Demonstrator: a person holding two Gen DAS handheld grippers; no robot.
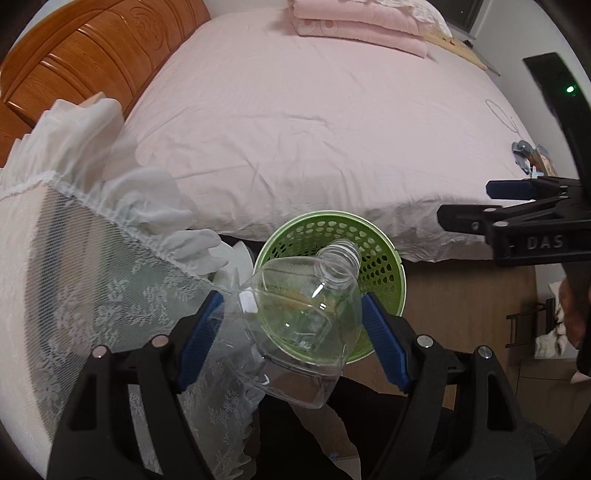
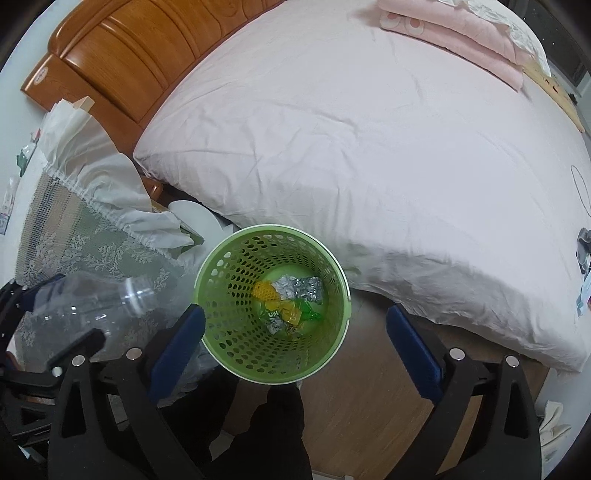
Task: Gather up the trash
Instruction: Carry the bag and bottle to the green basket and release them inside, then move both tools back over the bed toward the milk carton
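Note:
My left gripper is shut on a clear empty plastic bottle, uncapped, its neck pointing toward a green perforated trash basket on the floor beside the bed. In the right wrist view the bottle is at the left, held above a lace-covered table, beside the basket. The basket holds foil, yellow and green wrappers. My right gripper is open and empty, above the basket; it also shows at the right edge of the left wrist view.
A bed with a pink sheet and folded pink blankets fills the back. A wooden headboard stands at the upper left. A table with a white lace cloth is at the left. Small items lie at the bed's right edge. The floor is wooden.

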